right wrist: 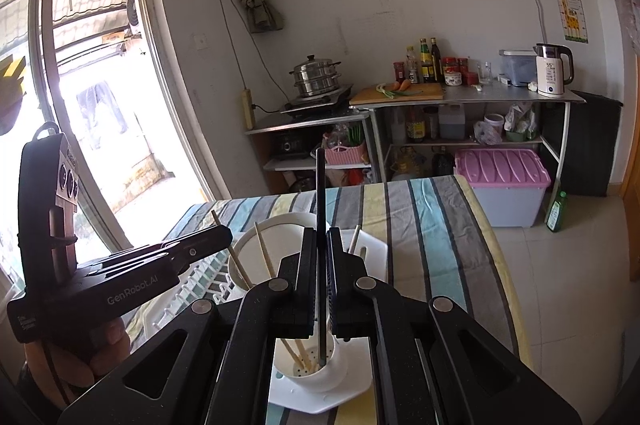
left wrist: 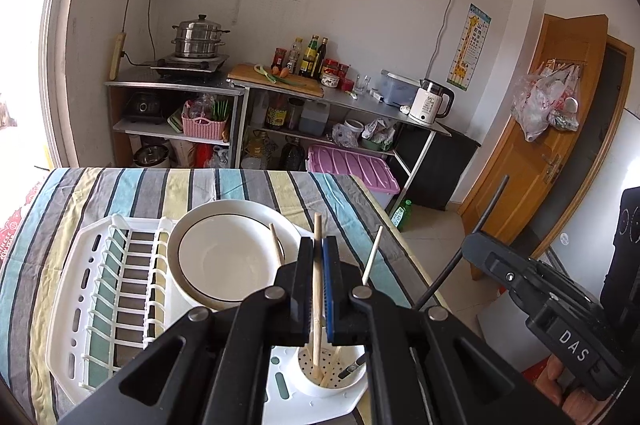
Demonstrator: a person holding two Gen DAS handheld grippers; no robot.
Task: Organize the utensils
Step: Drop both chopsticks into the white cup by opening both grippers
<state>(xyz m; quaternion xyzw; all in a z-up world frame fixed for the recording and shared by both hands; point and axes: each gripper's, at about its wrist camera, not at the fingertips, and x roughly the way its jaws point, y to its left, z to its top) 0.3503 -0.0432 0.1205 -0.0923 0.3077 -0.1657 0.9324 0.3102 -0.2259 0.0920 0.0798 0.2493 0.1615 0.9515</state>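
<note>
Lowering both chopsticks into the white perforated utensil cup [left wrist: 328, 377] is the step in hand, judging by how things lie. The left gripper [left wrist: 319, 289] is clamped on a wooden chopstick [left wrist: 317, 265], held nearly upright, its lower end already inside the cup. The right gripper [right wrist: 321, 285] is clamped on a dark chopstick [right wrist: 320, 193], also upright, its tip reaching the cup floor among several wooden chopsticks [right wrist: 296, 353] standing there.

Procedure, as judged:
- Keep each stick vertical over the cup mouth; a tilt would catch the rim.
- Release only once the tip rests on the perforated floor, so the stick does not bounce out.
- Open one gripper at a time; the two bodies work close together over one small cup.

Surroundings: the cup sits at the near corner of the white dish rack [left wrist: 120, 289], which lies on a striped tablecloth [left wrist: 160, 189]. A white bowl with a dark rim line [left wrist: 224, 257] rests in the rack just beyond the cup. Loose chopsticks [left wrist: 276, 245] lean out across the bowl side and could be knocked by the jaws on withdrawal.
</note>
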